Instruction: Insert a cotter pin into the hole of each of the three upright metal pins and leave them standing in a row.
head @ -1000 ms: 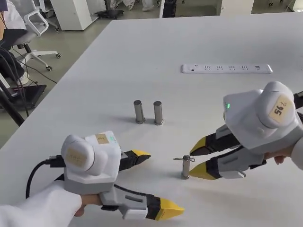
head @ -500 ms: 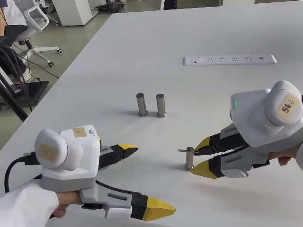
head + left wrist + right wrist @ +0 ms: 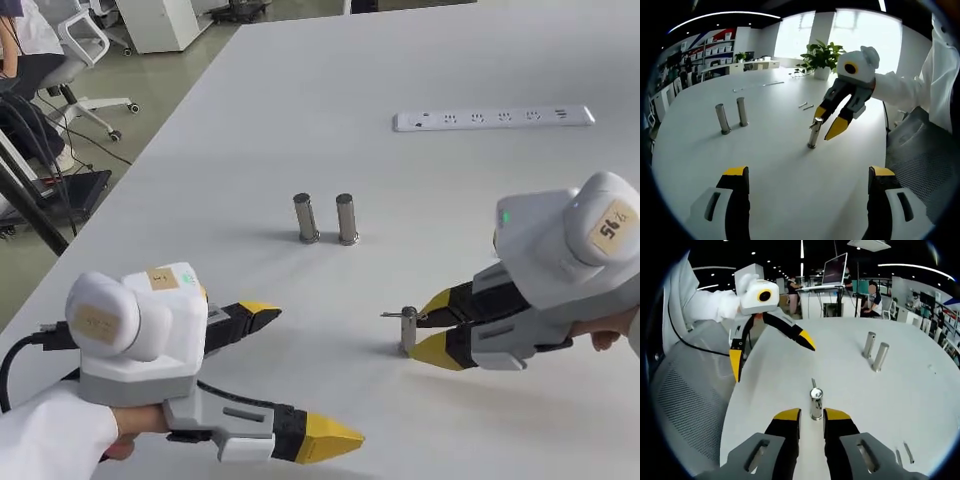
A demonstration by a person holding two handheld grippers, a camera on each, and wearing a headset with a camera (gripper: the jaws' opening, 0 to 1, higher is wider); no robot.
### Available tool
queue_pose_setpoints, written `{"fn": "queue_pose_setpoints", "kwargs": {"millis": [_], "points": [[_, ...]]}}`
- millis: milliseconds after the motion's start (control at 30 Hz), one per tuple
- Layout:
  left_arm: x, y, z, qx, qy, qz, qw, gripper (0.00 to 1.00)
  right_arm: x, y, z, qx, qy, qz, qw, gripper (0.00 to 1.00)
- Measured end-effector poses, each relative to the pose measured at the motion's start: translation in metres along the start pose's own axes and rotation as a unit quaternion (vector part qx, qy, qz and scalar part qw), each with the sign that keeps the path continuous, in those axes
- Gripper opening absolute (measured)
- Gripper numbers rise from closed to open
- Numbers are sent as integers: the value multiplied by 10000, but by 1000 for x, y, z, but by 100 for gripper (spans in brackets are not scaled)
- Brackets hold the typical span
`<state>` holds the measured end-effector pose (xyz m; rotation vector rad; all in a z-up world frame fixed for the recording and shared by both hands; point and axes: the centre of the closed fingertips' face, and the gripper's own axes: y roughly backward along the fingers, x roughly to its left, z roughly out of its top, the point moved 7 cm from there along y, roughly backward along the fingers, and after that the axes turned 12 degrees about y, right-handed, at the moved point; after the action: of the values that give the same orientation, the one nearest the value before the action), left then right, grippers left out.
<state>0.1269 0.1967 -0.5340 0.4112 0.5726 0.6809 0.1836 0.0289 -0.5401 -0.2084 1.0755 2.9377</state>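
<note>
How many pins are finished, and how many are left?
One looks done: the near pin has a cotter pin through its top. The right gripper has its jaws either side of it. The two far pins stand bare, so two are left, and the near pin stands out of their row. On the table lie spare cotters; the left gripper is open and empty.

Right gripper (image 3: 416, 335): tan sticker (image 3: 612, 227) on its rounded housing, dark rotated characters, possibly "95", uncertain. Left gripper (image 3: 319, 376): paler labels (image 3: 97, 322) on its housing, print too small to read.
</note>
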Motion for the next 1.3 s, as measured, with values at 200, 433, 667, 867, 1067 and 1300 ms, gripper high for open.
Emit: {"fn": "queue_pose_setpoints", "kwargs": {"millis": [200,433,667,867,1067,1300], "points": [[-1,4,2,-45,8,51,10000,99,-1,-4,-2,-75,-139,-37,9999,11],[-2,7,1,-88,54,80,9999,97,-3,-7,-4,-72,-164,-87,9998,5],[-8,12,3,-176,74,123,9997,97,-5,-9,-6,-125,-228,-101,9996,5],[-8,14,4,-209,68,155,9996,97,-6,-12,-7,-163,-245,-98,9995,5],[-7,15,2,-195,124,171,9996,96,-6,-17,-7,-187,-257,-108,9994,5],[-5,16,1,-249,168,187,9994,95,-5,-20,-5,-309,-156,-171,9993,5]]}}
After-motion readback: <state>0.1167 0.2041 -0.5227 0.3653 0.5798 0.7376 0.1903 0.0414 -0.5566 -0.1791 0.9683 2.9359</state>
